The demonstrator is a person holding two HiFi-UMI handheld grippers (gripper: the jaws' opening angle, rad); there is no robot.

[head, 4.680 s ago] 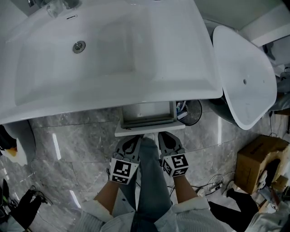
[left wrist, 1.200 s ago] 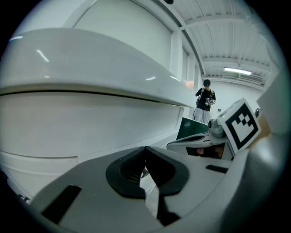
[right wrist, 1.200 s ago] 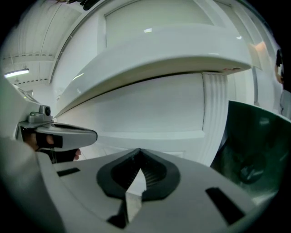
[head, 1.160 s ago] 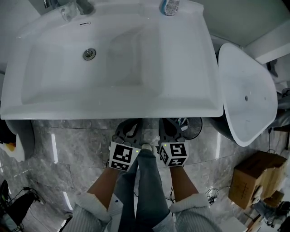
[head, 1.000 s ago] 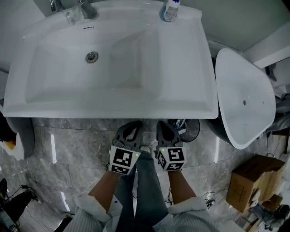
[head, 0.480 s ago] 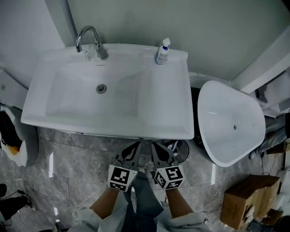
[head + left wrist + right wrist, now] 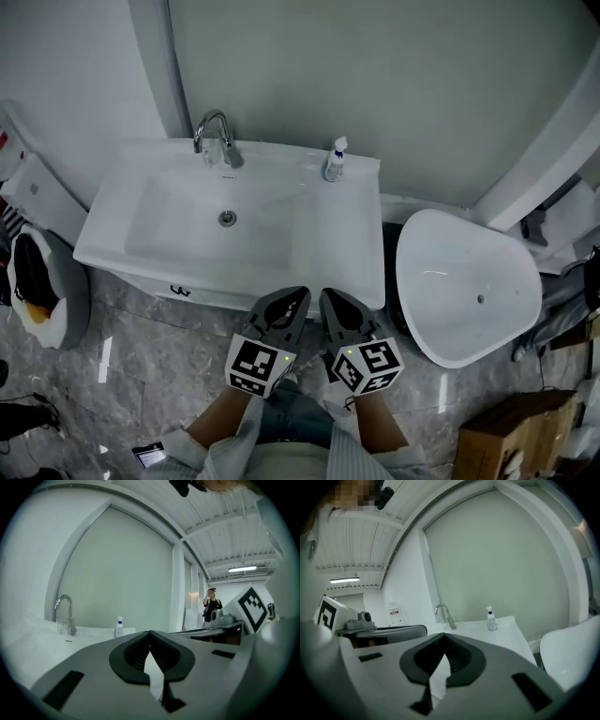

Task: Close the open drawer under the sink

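Left gripper (image 7: 292, 302) and right gripper (image 7: 333, 305) sit side by side just before the front edge of the sink (image 7: 349, 246), aimed at it, jaws pressed together on nothing. No drawer juts out below that edge — seemingly pushed home already
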